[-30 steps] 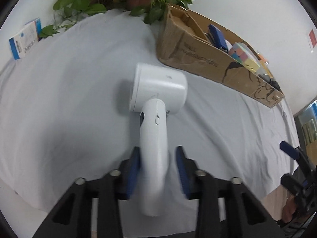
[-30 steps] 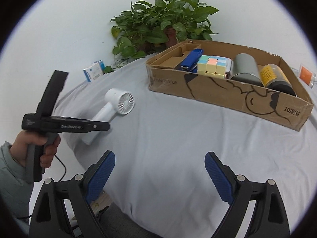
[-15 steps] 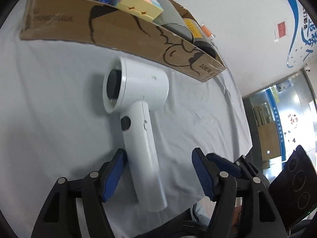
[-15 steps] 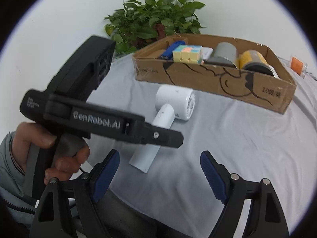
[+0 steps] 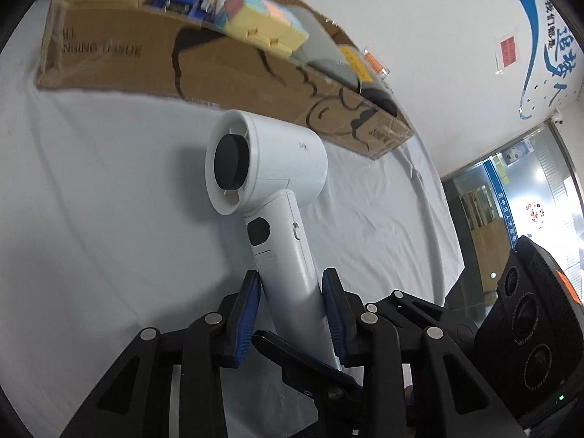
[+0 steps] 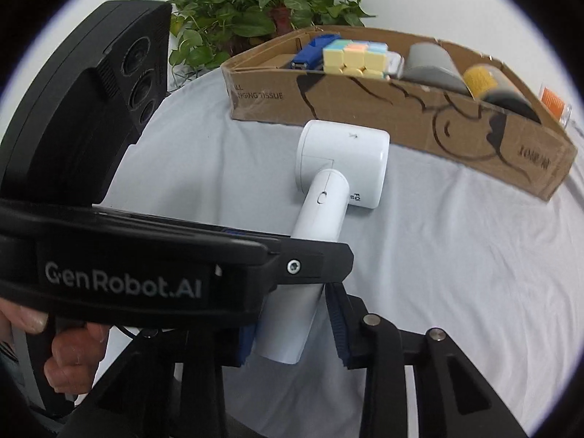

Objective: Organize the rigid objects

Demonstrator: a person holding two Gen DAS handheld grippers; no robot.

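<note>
Left tongs [image 5: 291, 304] closed on the handle of the white handheld fan [image 5: 270, 179]; right tongs [image 6: 292, 325] straddle the handle's lower end, contact unclear. Fan sits just near of the cardboard box [image 6: 401, 109] on the white surface [image 6: 456, 273]. Step: securing the fan. Next, probably lift over the near wall into the box.

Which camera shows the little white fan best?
The left wrist view: the white fan shows whole, with its black hub, buttons and handle. The right wrist view catches only its plain side, the handle partly hidden behind the other hand-held gripper.
</note>
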